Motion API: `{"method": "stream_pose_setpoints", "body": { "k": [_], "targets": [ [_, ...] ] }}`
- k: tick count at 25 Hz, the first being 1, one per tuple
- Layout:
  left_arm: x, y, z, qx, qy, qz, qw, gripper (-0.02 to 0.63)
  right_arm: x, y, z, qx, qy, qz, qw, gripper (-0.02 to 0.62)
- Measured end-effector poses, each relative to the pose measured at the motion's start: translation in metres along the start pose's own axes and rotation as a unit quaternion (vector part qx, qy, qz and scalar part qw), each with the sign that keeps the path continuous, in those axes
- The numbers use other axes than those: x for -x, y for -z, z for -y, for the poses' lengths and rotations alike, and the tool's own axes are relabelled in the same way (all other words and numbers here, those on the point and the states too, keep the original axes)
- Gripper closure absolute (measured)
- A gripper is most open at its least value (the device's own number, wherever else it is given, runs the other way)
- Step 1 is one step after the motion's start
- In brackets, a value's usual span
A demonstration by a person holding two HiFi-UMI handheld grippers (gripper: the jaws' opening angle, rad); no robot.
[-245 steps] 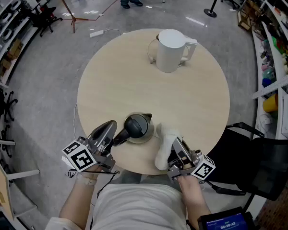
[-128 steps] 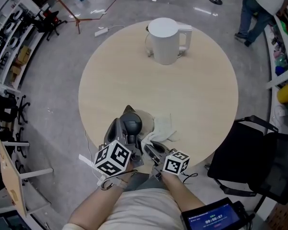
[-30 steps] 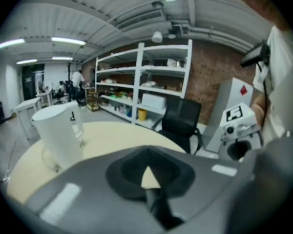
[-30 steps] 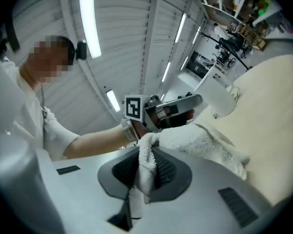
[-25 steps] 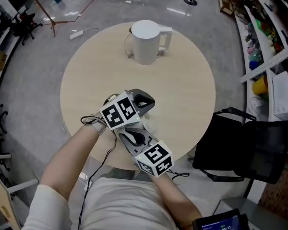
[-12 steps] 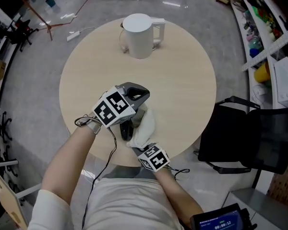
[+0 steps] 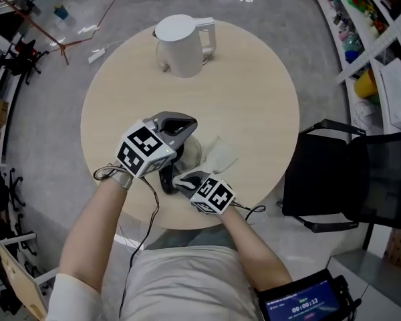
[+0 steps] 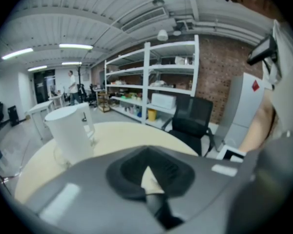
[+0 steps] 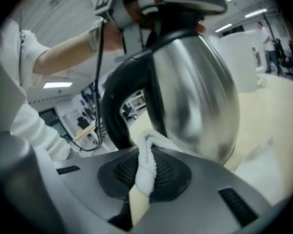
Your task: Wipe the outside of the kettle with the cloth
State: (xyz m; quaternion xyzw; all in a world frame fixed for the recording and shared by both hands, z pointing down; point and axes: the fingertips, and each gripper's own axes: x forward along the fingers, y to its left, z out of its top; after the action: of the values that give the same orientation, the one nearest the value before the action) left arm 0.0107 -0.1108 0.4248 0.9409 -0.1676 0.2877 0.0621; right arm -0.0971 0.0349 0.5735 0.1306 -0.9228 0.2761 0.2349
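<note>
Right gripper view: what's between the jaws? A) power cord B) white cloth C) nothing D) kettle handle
B: a fold of white cloth is pinched in the right gripper, its free end up by the steel kettle.

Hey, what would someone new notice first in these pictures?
A shiny steel kettle fills the right gripper view, gripped from above by the left gripper. The right gripper pinches a white cloth by its lower side. A tall white jug stands at the round table's far edge.
</note>
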Motion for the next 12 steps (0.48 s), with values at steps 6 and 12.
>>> {"method": "stream_pose_setpoints", "body": {
  "k": [6, 12],
  "targets": [
    [-0.001, 0.0, 0.001, -0.009, 0.0, -0.002, 1.0, 0.606, 0.041, -0.057, -0.014, -0.07, -0.066, 0.19, 0.977, 0.561],
    [0.003, 0.002, -0.001, -0.013, -0.003, -0.004, 0.9999, 0.606, -0.004, -0.006, -0.002, -0.121, -0.072, 0.08, 0.987, 0.563]
  ]
}}
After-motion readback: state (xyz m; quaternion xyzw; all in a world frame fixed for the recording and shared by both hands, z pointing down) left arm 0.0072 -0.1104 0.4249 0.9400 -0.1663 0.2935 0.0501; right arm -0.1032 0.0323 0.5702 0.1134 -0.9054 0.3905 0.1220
